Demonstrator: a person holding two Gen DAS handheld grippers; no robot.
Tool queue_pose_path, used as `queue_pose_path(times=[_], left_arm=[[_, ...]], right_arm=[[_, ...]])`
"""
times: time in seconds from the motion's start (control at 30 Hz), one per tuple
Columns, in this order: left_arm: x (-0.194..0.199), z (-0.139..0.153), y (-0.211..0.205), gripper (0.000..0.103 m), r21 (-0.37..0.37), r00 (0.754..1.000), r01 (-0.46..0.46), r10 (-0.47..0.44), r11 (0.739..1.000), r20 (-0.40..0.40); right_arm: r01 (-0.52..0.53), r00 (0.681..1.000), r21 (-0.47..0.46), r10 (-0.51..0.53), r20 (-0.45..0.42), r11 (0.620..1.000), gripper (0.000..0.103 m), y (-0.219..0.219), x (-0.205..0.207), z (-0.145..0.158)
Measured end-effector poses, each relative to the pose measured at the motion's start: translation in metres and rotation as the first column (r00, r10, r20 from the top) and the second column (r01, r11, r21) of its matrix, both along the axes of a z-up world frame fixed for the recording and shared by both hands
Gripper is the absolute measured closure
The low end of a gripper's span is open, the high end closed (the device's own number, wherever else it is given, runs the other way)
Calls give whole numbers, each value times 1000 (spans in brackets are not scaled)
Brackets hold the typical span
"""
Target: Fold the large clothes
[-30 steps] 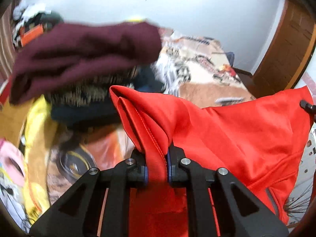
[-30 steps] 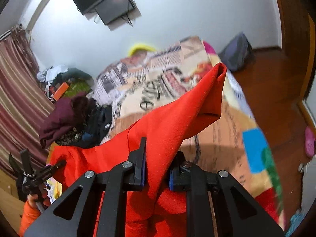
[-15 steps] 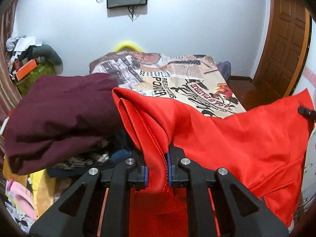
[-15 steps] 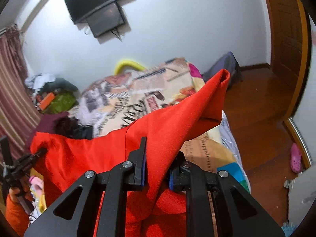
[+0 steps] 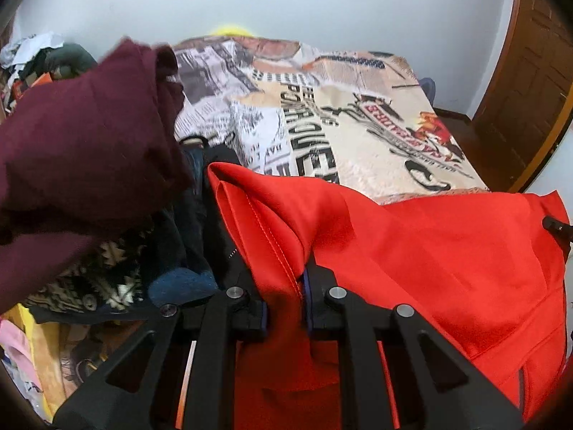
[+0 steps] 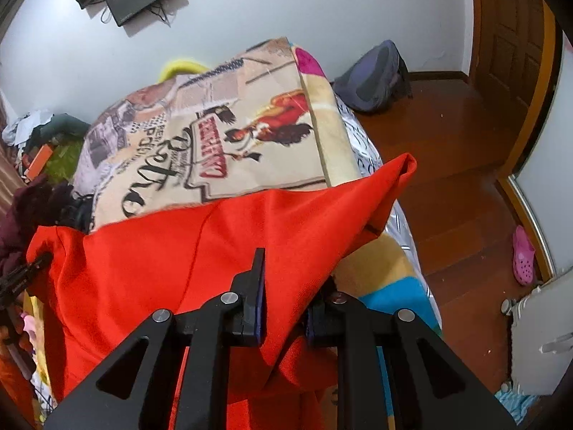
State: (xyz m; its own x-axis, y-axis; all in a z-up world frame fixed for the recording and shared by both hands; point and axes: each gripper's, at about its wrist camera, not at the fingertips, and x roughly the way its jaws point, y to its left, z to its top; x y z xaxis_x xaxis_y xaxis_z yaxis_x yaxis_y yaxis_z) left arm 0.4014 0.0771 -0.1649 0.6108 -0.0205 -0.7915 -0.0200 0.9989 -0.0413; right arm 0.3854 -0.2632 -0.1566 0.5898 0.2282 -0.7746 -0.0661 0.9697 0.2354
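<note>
A large red garment (image 5: 429,251) hangs stretched between my two grippers above a bed. My left gripper (image 5: 284,304) is shut on one corner of it, with a stitched hem bunched between the fingers. My right gripper (image 6: 283,319) is shut on the opposite corner of the same red garment (image 6: 179,261). The cloth spans from one gripper to the other and droops below both. The right gripper's tip shows at the far right of the left wrist view (image 5: 557,225). The left gripper shows at the left edge of the right wrist view (image 6: 21,276).
A bed with a printed newspaper-style blanket (image 5: 340,122) lies ahead. A pile of clothes topped by a maroon garment (image 5: 82,150) sits at the left. A backpack (image 6: 372,79) lies on the wooden floor by a brown door (image 6: 508,53). A pink shoe (image 6: 523,254) lies at right.
Both grippers have tilted down and moved toward the bed with the red garment still held between them. The blanket now fills more of both views.
</note>
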Motion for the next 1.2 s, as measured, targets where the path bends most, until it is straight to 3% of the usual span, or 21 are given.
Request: queue_pose_path(times=[0.3, 0.5, 0.6, 0.67, 0.87, 1.03, 1.2], left_arm=[[-20, 1, -2, 81, 46, 1000, -10, 10, 999, 9], [-52, 23, 4, 58, 38, 999, -22, 21, 999, 30], [-71, 36, 4, 49, 48, 999, -9, 7, 999, 40], [-85, 45, 4, 47, 58, 999, 3, -5, 998, 34], [-136, 73, 7, 35, 105, 997, 34, -40, 994, 62], [-177, 77, 19, 34, 86, 997, 48, -52, 995, 51], [-204, 55, 33, 34, 53, 999, 51, -51, 997, -9]], right_arm=[[-22, 1000, -146, 25, 19, 989, 79, 12, -18, 11], [-27, 999, -177, 31, 21, 984, 74, 13, -48, 34], [-38, 998, -186, 45, 37, 982, 64, 14, -69, 48], [-52, 996, -212, 66, 60, 976, 51, 15, -88, 61], [-70, 986, -226, 102, 134, 972, 32, 15, -139, 93], [-83, 983, -221, 117, 142, 972, 30, 14, -173, 94], [-85, 987, -234, 115, 114, 968, 30, 12, -202, 78]])
